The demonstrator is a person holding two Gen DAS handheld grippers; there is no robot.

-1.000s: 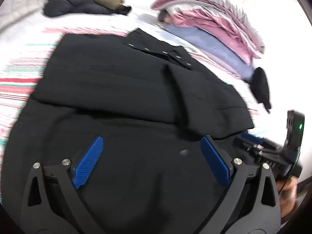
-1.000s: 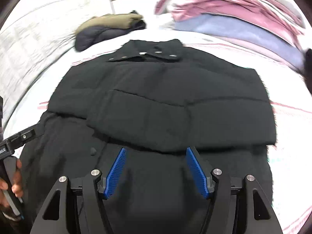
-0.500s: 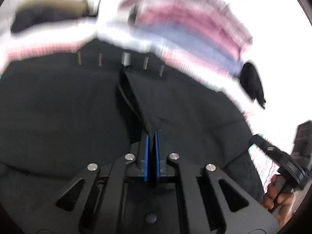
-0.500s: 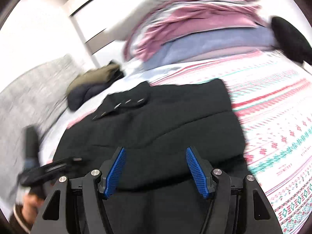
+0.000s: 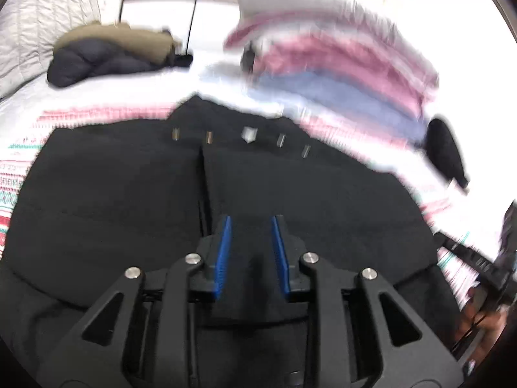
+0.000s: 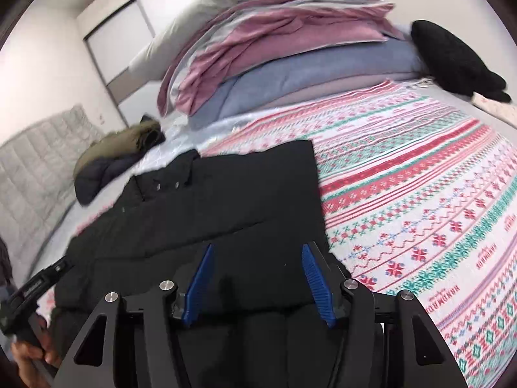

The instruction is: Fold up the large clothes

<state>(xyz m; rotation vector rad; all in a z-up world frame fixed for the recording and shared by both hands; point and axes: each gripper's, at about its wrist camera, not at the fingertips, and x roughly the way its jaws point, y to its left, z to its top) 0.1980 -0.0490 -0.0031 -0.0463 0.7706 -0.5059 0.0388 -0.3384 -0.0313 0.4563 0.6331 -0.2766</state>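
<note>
Black jacket (image 5: 290,194) under opening left claw (image 5: 250,252).

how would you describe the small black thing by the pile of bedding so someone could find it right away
Start at the tall pile of pink, blue and grey bedding at the far end of the patterned bedspread. At its right foot lies a small black fuzzy item, perhaps a knitted hat. Unlike the big black jacket, it is small, woolly and has no snaps.

White walls (image 6: 42,74), patterned bedspread (image 6: 420,200), stacked bedding (image 6: 274,48), quilted headboard (image 6: 29,168)
</note>
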